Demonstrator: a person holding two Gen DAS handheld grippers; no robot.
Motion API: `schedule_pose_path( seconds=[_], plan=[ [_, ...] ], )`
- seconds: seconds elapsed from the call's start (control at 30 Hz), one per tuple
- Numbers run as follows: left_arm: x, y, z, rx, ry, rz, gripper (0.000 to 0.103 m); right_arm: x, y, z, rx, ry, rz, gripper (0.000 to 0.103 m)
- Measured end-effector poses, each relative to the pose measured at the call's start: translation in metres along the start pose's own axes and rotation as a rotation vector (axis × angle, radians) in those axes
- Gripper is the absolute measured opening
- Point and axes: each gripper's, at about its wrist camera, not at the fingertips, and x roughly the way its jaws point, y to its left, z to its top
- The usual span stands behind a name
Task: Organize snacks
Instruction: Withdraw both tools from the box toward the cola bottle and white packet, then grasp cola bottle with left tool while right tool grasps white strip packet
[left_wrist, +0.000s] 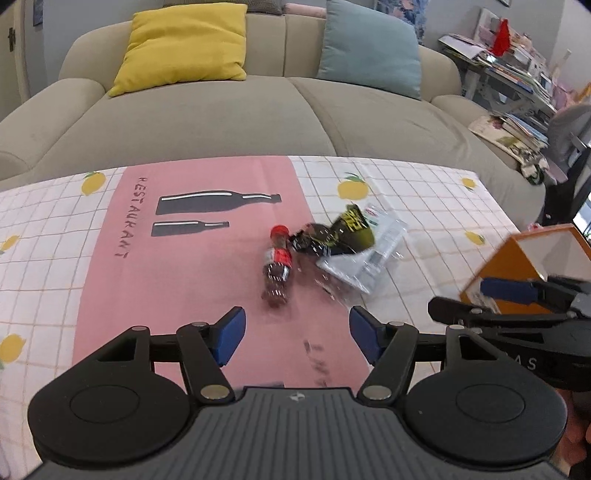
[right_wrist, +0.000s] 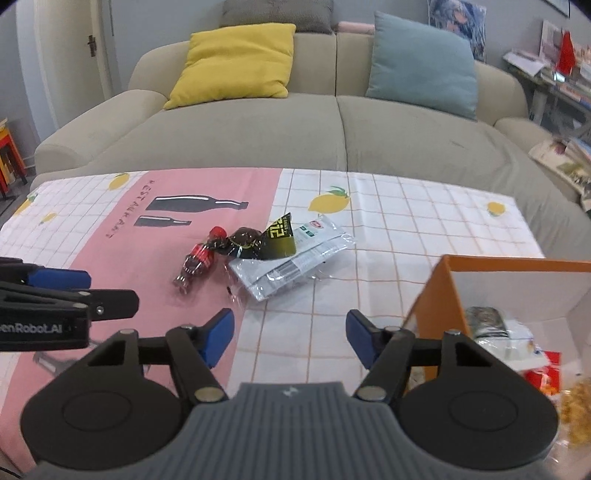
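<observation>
Left gripper jaws released (right gripper too), cola bottle just ahead.

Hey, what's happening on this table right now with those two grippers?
A person is tidying snacks with a handheld gripper in each hand. Both the left gripper and the right gripper are open and empty, above the tablecloth. Still loose on the cloth are a small cola bottle, a dark wrapped snack and a clear packet, bunched together. The orange box on the right already holds a few snacks.
</observation>
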Motion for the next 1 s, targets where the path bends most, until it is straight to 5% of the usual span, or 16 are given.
schedule_pose_path(
  seconds=[0.57,0.8,0.83,1.0],
  plan=[
    [0.098,0.029,0.037,-0.117,0.101,-0.036,0.062,0.108,-0.018,0.026,0.333,0.117,0.072,0.066],
    [0.114,0.032,0.038,-0.16,0.136,-0.037,0.033,0.132,-0.021,0.04,0.413,0.144,0.022,0.072],
    [0.114,0.034,0.038,-0.169,0.136,-0.043,0.033,0.135,-0.019,0.041,0.41,0.153,0.022,0.071],
    [0.106,0.033,0.03,-0.179,0.151,-0.046,0.033,0.133,-0.011,0.034,0.368,0.146,0.039,0.029]
  ],
)
